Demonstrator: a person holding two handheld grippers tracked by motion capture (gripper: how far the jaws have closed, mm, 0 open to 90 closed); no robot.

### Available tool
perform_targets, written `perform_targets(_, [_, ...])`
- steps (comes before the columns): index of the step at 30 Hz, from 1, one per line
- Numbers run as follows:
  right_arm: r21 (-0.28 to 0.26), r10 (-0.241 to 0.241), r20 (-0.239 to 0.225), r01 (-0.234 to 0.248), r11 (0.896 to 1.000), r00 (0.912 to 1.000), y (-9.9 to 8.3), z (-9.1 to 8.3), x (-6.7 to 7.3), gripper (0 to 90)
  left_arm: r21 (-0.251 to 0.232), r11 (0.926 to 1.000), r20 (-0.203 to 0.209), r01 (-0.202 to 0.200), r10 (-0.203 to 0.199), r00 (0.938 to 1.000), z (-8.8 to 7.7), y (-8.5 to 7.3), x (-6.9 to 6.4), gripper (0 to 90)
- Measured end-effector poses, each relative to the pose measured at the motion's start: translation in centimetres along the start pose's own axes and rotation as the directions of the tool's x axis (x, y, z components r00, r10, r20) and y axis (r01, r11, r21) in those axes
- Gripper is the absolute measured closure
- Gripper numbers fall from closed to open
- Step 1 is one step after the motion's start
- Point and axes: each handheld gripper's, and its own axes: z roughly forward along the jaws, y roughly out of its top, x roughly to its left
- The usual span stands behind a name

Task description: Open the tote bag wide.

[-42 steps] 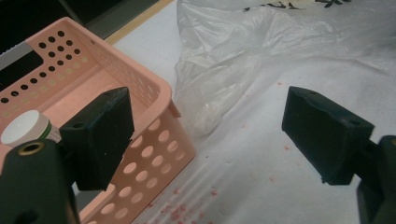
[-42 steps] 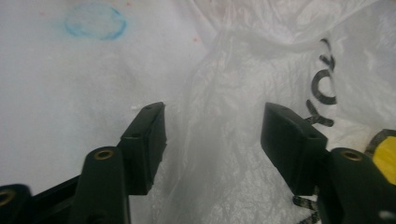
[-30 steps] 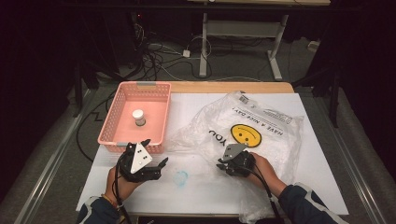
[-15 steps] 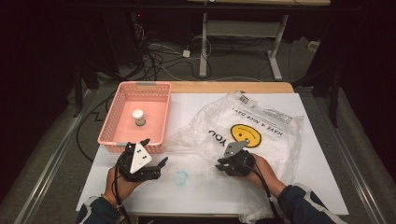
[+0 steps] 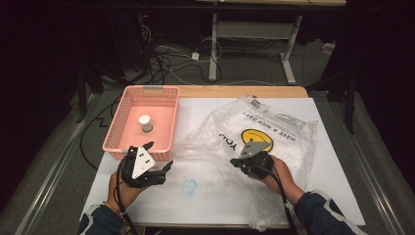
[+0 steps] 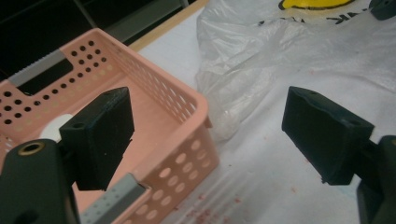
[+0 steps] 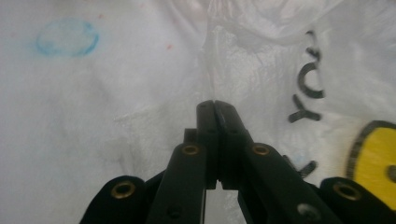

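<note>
Bag (image 5: 254, 132) film lies pinched between the right gripper's (image 7: 215, 105) jaws, which have just been closing and now press together on a fold at its near edge, the rest spreading ahead and to their right. The left gripper (image 6: 205, 135) is spread and empty, with the basket (image 6: 187, 107) before it and the bag's edge ahead between its jaws, so the right is nearer.

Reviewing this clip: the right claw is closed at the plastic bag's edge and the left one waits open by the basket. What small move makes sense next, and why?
Probably lift the right claw a little to raise the plastic bag. Its jaws have just closed on the film, which still lies flat on the table, while the left claw stands open and empty beside the pink basket.
</note>
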Motion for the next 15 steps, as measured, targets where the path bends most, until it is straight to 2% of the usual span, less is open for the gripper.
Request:
perform_targets(3, [-0.064, 0.005, 0.027, -0.003, 0.998, 0.9996, 0.6, -1.3, -0.4, 90.0, -0.039, 0.9986, -0.005, 0.034, -0.034, 0.9994, -0.5, 0.5, 1.0, 16.1])
perform_targets(4, [-0.064, 0.005, 0.027, -0.003, 0.998, 0.9996, 0.6, -1.3, -0.4, 90.0, -0.052, 0.9978, -0.011, 0.040, -0.041, 0.9991, -0.5, 0.7, 1.5, 16.1])
perform_targets(7, [-0.146, 0.041, 0.038, -0.035, 0.989, 0.9984, 1.0, -2.7, -1.4, 90.0, -0.074, 0.9931, -0.015, 0.090, -0.092, 0.9957, -0.7, 1.6, 3.1, 16.7])
perform_targets(8, [-0.161, 0.048, 0.049, -0.040, 0.986, 0.9976, 1.2, -2.9, -1.6, 90.0, -0.071, 0.9926, -0.016, 0.098, -0.100, 0.9949, -0.6, 2.0, 3.6, 16.8])
perform_targets(10, [-0.183, 0.044, 0.086, -0.028, 0.983, 0.9953, 1.5, -3.2, -1.8, 90.0, -0.066, 0.9939, -0.017, 0.088, -0.089, 0.9959, -0.1, 2.8, 4.7, 16.7])
perform_targets(12, [-0.206, 0.043, 0.104, -0.021, 0.978, 0.9937, 1.7, -3.5, -1.9, 90.0, -0.027, 0.9954, 0.002, 0.092, -0.092, 0.9957, 0.8, 3.5, 5.9, 16.1])
perform_targets(15, [-0.229, 0.043, 0.127, -0.012, 0.973, 0.9909, 2.1, -3.8, -2.1, 90.0, 0.040, 0.9961, -0.019, 0.078, -0.078, 0.9968, 2.5, 4.2, 7.7, 16.1])
